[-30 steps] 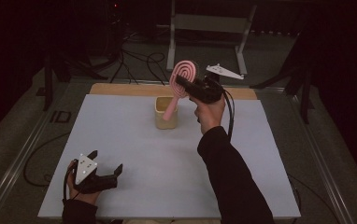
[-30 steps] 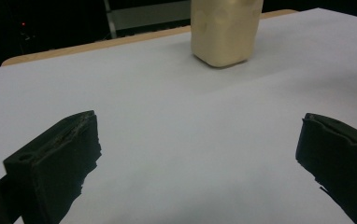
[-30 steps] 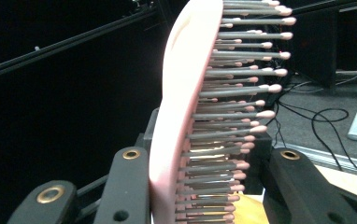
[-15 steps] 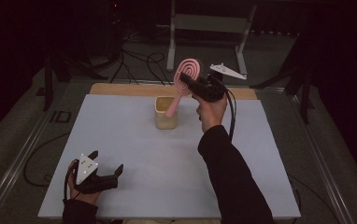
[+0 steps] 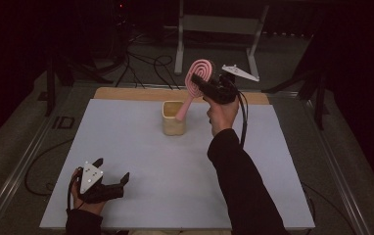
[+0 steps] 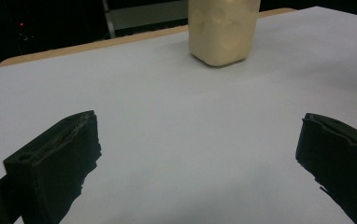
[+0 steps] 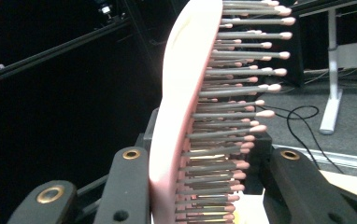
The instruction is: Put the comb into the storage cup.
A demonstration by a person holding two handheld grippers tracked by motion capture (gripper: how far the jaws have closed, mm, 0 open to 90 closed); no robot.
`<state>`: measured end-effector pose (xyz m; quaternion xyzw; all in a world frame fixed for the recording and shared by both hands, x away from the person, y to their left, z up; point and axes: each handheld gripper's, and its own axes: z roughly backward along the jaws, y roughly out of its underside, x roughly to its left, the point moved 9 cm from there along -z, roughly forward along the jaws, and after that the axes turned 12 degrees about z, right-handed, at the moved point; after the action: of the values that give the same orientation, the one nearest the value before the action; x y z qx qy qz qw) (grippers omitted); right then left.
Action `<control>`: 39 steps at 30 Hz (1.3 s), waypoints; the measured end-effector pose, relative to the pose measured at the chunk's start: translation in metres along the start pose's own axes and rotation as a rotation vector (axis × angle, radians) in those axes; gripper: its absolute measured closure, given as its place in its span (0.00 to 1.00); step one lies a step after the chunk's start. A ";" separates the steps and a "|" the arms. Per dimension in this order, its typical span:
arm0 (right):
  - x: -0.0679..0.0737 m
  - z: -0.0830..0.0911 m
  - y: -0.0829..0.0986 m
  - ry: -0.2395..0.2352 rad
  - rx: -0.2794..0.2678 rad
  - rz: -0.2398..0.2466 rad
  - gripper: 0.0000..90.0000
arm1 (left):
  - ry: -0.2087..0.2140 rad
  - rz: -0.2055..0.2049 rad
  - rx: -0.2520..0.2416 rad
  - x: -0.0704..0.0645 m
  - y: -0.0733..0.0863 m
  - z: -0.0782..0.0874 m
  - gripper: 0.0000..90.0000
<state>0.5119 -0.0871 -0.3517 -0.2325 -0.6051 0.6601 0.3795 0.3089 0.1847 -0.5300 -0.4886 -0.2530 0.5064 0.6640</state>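
Observation:
A pink hairbrush (image 5: pixel 199 74) with grey bristles (image 7: pixel 223 107) is held up at the back of the table, my right gripper (image 5: pixel 203 84) shut on its head. One jaw presses the brush's pink back (image 7: pixel 176 93) and the other meets the bristle tips. Its handle slopes down-left, and the tip hangs at the right rim of a cream cup (image 5: pixel 173 120). My left gripper (image 5: pixel 112 170) rests open at the table's front left with nothing between its jaws. The left gripper view has the gripper (image 6: pixel 200 140) facing the cup (image 6: pixel 223 30) from far off.
A white sheet (image 5: pixel 146 156) covers the table, with a wooden strip (image 5: pixel 126 93) along the back edge. Behind the table stand a metal frame (image 5: pixel 219 24) and dark stands, with cables (image 5: pixel 146 63) on the floor.
The right gripper has carried the brush slightly to the right, and the handle tip has shifted from inside the cup toward its right rim. The left gripper has stayed put.

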 end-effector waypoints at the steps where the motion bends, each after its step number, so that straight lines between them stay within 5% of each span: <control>1: -0.001 0.000 -0.002 0.006 0.001 0.000 0.71 | 0.000 0.000 0.000 0.000 0.000 0.000 0.00; 23: -0.007 -0.014 -0.001 0.105 -0.015 -0.004 0.71 | 0.005 0.002 -0.004 -0.001 -0.001 0.001 0.00; 39: -0.004 -0.023 0.016 0.095 0.021 -0.002 0.71 | 0.005 0.002 -0.006 -0.001 -0.001 0.001 0.00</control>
<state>0.5282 -0.0755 -0.3715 -0.2590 -0.5797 0.6543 0.4109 0.3079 0.1841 -0.5284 -0.4923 -0.2522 0.5051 0.6625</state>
